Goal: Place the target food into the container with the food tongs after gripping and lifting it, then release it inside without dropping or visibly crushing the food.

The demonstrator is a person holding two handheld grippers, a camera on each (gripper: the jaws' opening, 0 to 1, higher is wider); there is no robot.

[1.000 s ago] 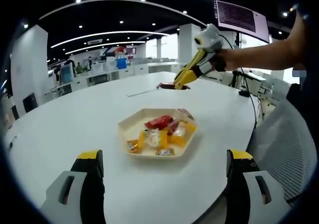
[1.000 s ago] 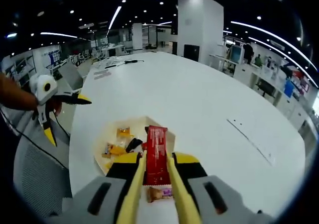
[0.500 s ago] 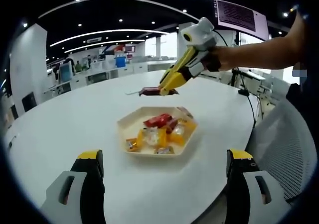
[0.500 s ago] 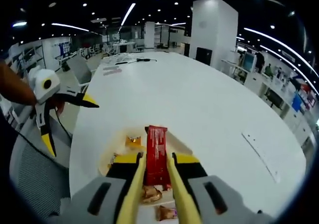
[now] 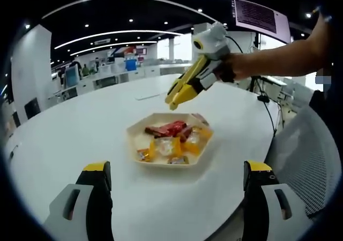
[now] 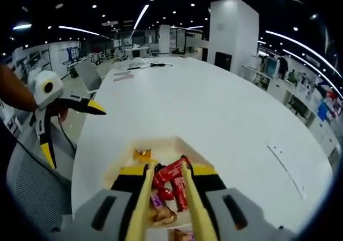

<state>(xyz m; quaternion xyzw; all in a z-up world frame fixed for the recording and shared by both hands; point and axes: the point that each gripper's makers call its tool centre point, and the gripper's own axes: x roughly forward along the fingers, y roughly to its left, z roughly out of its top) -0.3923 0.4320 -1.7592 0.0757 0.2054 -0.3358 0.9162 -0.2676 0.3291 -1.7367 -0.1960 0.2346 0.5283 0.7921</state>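
Note:
A cream hexagonal tray point(image 5: 134, 140) of wrapped snacks sits on the white table. The red snack bar point(image 5: 159, 129) lies inside it, across the other wrappers. My right gripper point(image 5: 172, 103), fitted with yellow tongs, hovers just above the tray's far side with nothing in it. In the right gripper view the tongs point(image 6: 165, 167) stand slightly apart over the tray point(image 6: 177, 142), and the red bar point(image 6: 170, 172) shows between them, lying below. My left gripper point(image 5: 177, 168) is wide open near the table's front edge, short of the tray; it is seen again as point(image 6: 72, 134).
The round white table point(image 5: 64, 128) spreads wide around the tray. A grey mesh chair point(image 5: 305, 155) stands at the table's right edge. A person's forearm point(image 5: 278, 59) reaches in from the right. A monitor point(image 5: 260, 17) hangs behind it.
The right gripper carried the red bar over the tray, lowered and let it go. The bar now rests among the snacks. The left gripper has stayed put.

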